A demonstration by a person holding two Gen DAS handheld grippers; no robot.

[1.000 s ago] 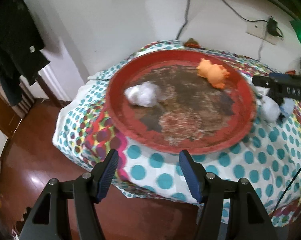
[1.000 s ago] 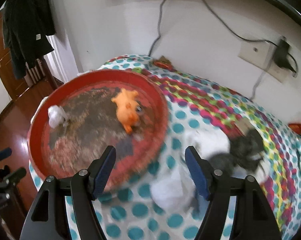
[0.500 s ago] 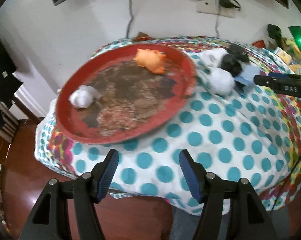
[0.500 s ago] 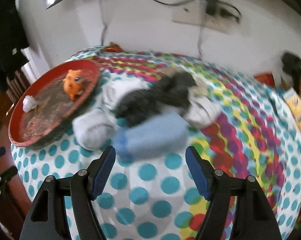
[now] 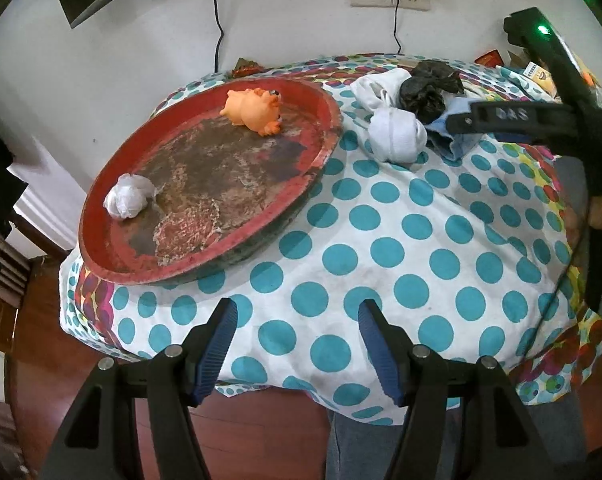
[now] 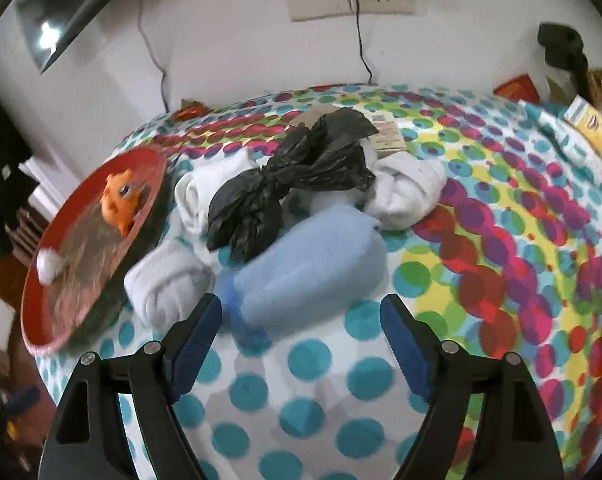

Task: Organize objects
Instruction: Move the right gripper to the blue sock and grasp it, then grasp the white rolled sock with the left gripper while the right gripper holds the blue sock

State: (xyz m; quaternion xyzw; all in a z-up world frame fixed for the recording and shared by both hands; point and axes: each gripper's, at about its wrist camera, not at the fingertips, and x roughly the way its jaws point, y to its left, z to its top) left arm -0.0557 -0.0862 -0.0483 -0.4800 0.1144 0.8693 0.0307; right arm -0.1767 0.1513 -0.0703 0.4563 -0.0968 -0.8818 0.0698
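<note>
the task seems to be in its early or middle part. on the surface, which is covered with a dotted cloth (image 5: 381, 248), stands a big red tray (image 5: 113, 272) with a worn, dark bottom. inside the tray there are only two things: an orange toy animal (image 5: 253, 110) near the far rim, and a small crumpled white ball (image 5: 128, 201) near the left rim. they lie well apart from each other.

the other things are not in the tray. just beside its right rim there is a pile on the cloth: a rolled white sock (image 6: 169, 284), a second white roll (image 6: 197, 196) behind it, a third white roll (image 6: 409, 190) on the far right side, a knotted black plastic bag (image 6: 293, 176) lying over them, and a light blue roll (image 6: 309, 268) at the front. i judge that these five pieces are what is left to put in order, probably into the tray, but the task sentence does not say where.

the right tool (image 6: 301, 320) has its jaws wide apart and holds nothing; the blue roll lies close in front of the gap, a little blurred, so i think it is the next thing to take. the left tool (image 5: 293, 344) is also spread wide and holds nothing, and it hangs over the near edge of the cloth.

some small boxes (image 6: 591, 122) lie at the far right.
</note>
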